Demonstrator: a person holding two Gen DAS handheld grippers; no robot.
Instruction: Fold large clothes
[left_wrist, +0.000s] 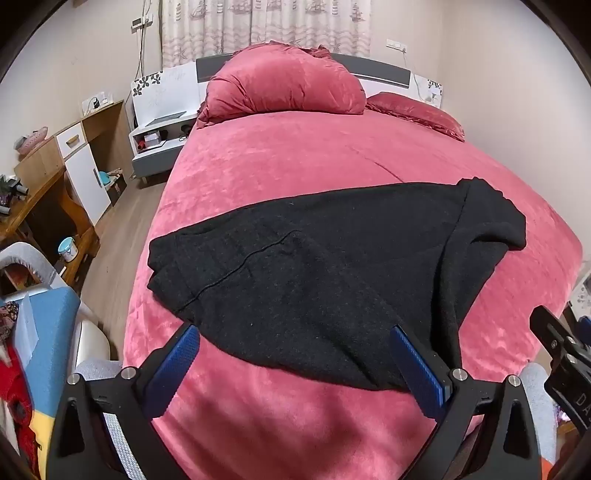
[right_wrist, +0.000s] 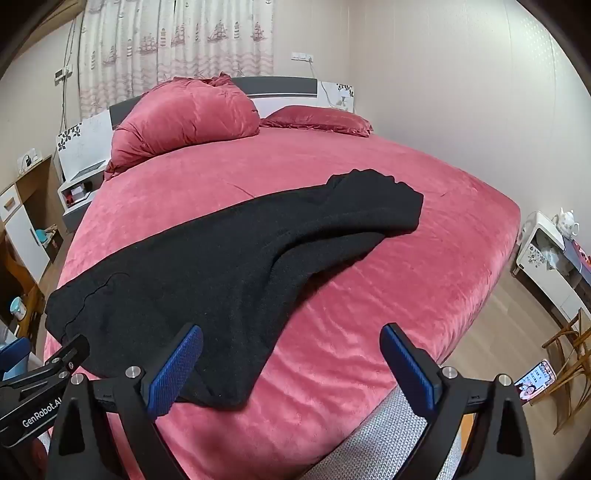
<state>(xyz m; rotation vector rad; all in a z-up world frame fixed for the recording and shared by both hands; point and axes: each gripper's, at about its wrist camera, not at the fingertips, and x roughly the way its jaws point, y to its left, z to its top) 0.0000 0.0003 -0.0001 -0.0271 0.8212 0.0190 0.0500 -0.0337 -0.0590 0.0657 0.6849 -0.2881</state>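
Bed (left_wrist: 295, 162): fills the space ahead of both tongs and serves as the work surface; its pink plush cover gives a broad, flat base for folding.
Black garment (left_wrist: 314, 266): large knitted piece lying across the bed, directly ahead of both tongs. Its near hem runs just beyond the left tongs' tips, and one corner reaches the inner pad of the right tongs. The far end (right_wrist: 376, 199) is bunched and doubled over itself, well beyond the tips, so the piece is not yet laid flat.
Quilt bundle (right_wrist: 184, 118): rolled up at the head of the bed, far beyond the tongs, evidently kept clear of the working area.
Pillow (right_wrist: 317, 120): flat beside the bundle, equally remote.
Left tongs (left_wrist: 295, 365): released, jaws spread wide, nothing between the pads; angled down toward the near hem.
Right tongs (right_wrist: 291, 365): released, jaws spread wide, holding nothing; only bare bedcover and the garment's corner lie between the pads.
Stage judged: the approach, with no fold begun. Both tongs appear poised to take the near edge.
Risk judged: the bunched far end may drag unevenly unless straightened first.
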